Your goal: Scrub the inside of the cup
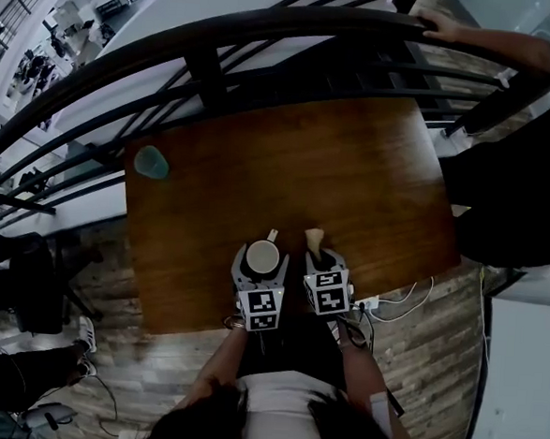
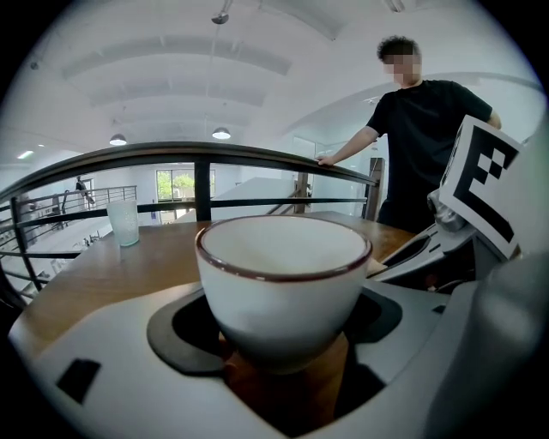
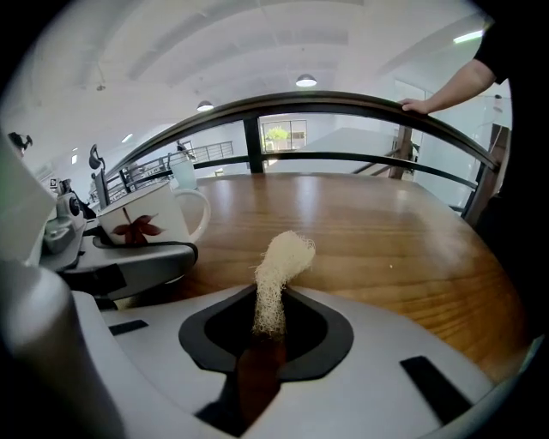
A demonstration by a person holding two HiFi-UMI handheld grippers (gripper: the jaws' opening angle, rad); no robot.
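White china with a dark rim, the cup [image 2: 283, 287] sits upright between the jaws of the left gripper [image 1: 262, 260], mouth facing up and empty as far as the left gripper view shows. The jaws are closed on its lower wall from both sides, so it is held low over the near edge of the wooden desk [image 1: 353, 182]; I cannot tell whether its base touches the wood.

What the coming move turns on is that the cup lies just beside the right gripper [image 1: 320, 256], on its left, with the two grippers side by side and almost touching. The right gripper's jaws stand nearly together and pinch the lower end of a pale fibrous scrubber [image 3: 279, 279]. Its long axis runs forward along the jaws, away from the person, with the free tip curling over. So the scrubber points past the cup and not into it, roughly level with the rim and outside it. By my reading, scrubbing has not yet begun: the right gripper would need to swing left and tip the scrubber's free end down through the open mouth while the left one holds the cup steady. The cup's handle juts towards the right gripper's side and could get in the way.

A pale green glass [image 1: 151, 162] stands well apart at the far left corner.
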